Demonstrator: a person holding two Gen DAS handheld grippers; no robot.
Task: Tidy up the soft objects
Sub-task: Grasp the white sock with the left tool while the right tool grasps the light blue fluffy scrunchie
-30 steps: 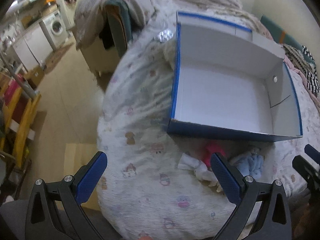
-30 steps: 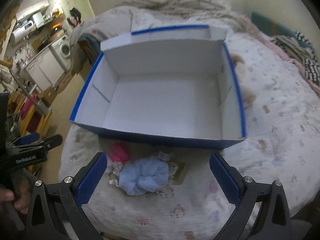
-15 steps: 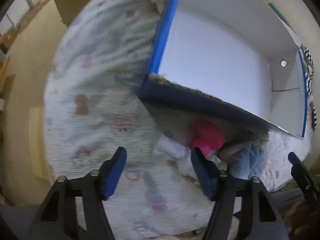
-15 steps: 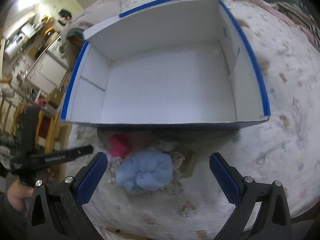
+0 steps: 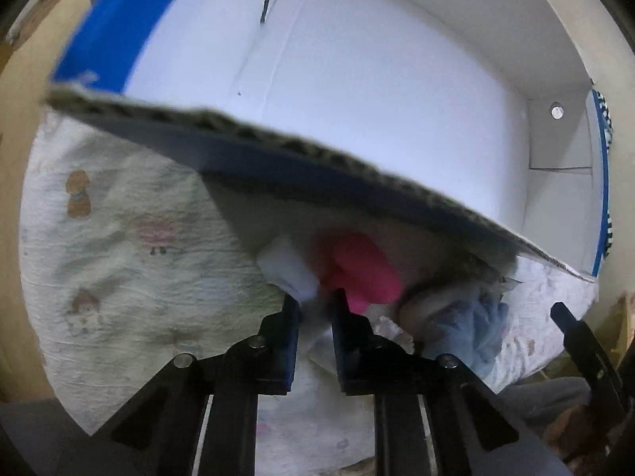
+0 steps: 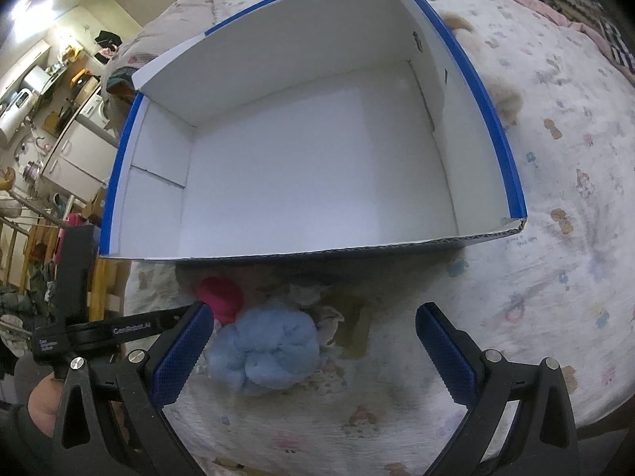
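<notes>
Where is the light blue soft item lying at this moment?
In the right wrist view the light blue soft item lies on the printed bedcover, just outside the near wall of the blue box, beside the pink item on its left.

You can read one brand mark: white lettering, "GenRobot.AI", along the black arm of the left claw (image 6: 174, 313) in your right wrist view. A smaller white label sits further back on that arm, too small to read. Nothing else carries readable text.
</notes>
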